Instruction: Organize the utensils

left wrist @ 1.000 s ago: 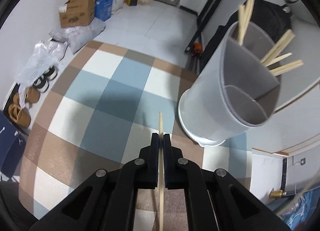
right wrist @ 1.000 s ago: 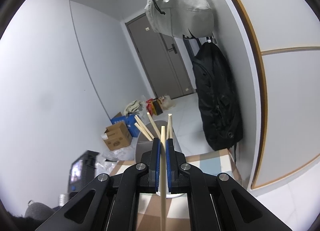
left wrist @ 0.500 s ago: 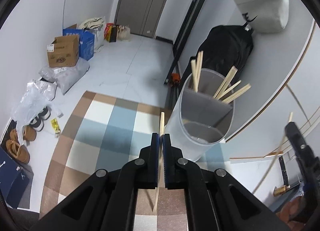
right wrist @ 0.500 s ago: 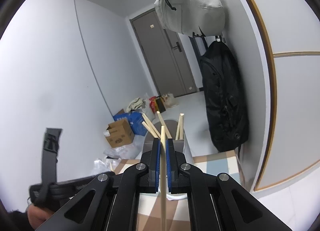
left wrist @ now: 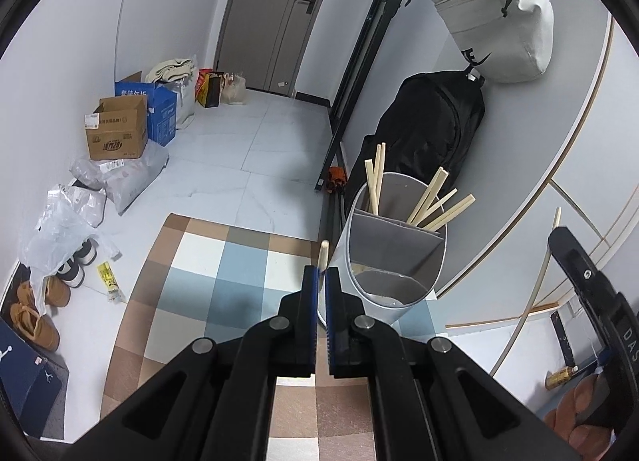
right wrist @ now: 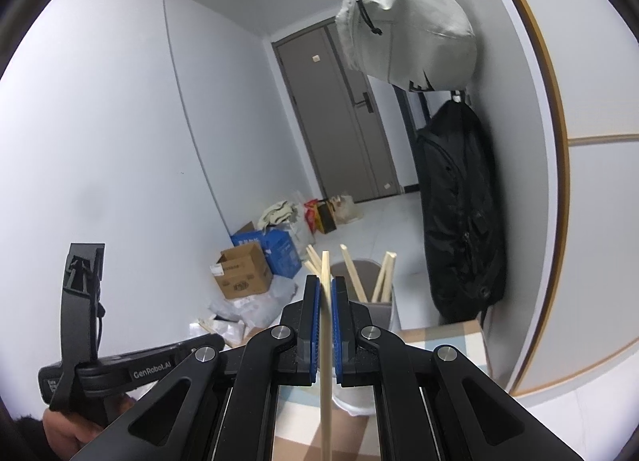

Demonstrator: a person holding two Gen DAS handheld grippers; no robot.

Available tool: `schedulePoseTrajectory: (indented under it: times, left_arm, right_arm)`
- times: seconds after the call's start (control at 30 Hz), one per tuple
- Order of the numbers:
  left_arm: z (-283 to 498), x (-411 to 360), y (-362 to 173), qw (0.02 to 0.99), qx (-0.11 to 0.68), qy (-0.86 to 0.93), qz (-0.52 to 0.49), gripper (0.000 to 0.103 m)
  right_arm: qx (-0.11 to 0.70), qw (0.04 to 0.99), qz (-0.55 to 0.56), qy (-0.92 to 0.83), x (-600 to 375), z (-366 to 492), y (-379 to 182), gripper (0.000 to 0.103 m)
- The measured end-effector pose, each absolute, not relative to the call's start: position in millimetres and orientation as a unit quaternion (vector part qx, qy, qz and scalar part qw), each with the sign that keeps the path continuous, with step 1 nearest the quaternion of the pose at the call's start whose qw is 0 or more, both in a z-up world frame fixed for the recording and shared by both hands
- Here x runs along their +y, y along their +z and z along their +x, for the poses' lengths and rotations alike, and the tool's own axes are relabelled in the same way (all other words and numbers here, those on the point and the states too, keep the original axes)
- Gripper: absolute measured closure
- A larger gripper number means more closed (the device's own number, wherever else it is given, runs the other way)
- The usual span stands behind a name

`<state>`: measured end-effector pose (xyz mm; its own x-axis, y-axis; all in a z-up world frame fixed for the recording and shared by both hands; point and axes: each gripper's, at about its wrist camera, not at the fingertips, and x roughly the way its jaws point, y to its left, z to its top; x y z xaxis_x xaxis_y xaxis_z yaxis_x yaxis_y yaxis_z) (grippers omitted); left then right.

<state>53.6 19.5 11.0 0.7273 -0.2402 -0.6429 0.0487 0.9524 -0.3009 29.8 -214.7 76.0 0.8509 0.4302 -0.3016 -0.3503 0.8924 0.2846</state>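
Note:
A grey divided utensil holder (left wrist: 393, 257) stands on the checked tablecloth (left wrist: 207, 281) with several wooden chopsticks (left wrist: 433, 203) sticking out of its far compartments. My left gripper (left wrist: 320, 271) is shut on a single wooden chopstick (left wrist: 322, 253), just left of the holder's near rim. My right gripper (right wrist: 326, 281) is shut on another wooden chopstick (right wrist: 325, 341), held upright, with the holder (right wrist: 375, 293) behind its fingers. The right gripper also shows at the right edge of the left wrist view (left wrist: 579, 277), its chopstick (left wrist: 539, 273) beside it.
A black backpack (left wrist: 431, 129) and a grey bag (left wrist: 503, 18) hang on the wall behind the holder. Cardboard boxes (left wrist: 118, 133), plastic bags and shoes (left wrist: 36, 313) lie on the floor at the left. The left gripper's handle (right wrist: 120, 365) shows at lower left in the right wrist view.
My left gripper has pulled back and up from the holder with its chopstick, so the holder looks smaller and farther. The right gripper has come into the left wrist view.

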Motion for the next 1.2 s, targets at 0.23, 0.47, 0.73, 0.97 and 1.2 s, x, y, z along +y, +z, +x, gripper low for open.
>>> schedulePoseTrajectory:
  times: [0.23, 0.47, 0.73, 0.97, 1.2]
  left_arm:
    - [50.3, 22.0, 17.7, 0.923, 0.351, -0.090, -0.129, 0.103]
    - [42.1, 19.2, 24.9, 0.922, 0.348, -0.113, -0.126, 0.103]
    - [37.2, 16.1, 37.5, 0.922, 0.341, -0.134, -0.123, 0.103]
    - [32.5, 10.0, 48.6, 0.926, 0.330, -0.147, -0.112, 0.103]
    - [43.6, 21.6, 30.5, 0.912, 0.364, -0.146, -0.123, 0.103]
  right_arm:
    - [0.174, 0.956, 0.112, 0.210, -208.0, 28.6, 83.4, 0.098]
    - [0.168, 0.956, 0.117, 0.212, -206.7, 27.3, 87.4, 0.098]
    - [0.161, 0.957, 0.121, 0.210, -209.2, 28.6, 92.3, 0.098]
    - [0.154, 0.958, 0.125, 0.207, -212.9, 29.2, 96.8, 0.098]
    - [0.156, 0.958, 0.126, 0.207, -213.2, 30.9, 97.8, 0.098]
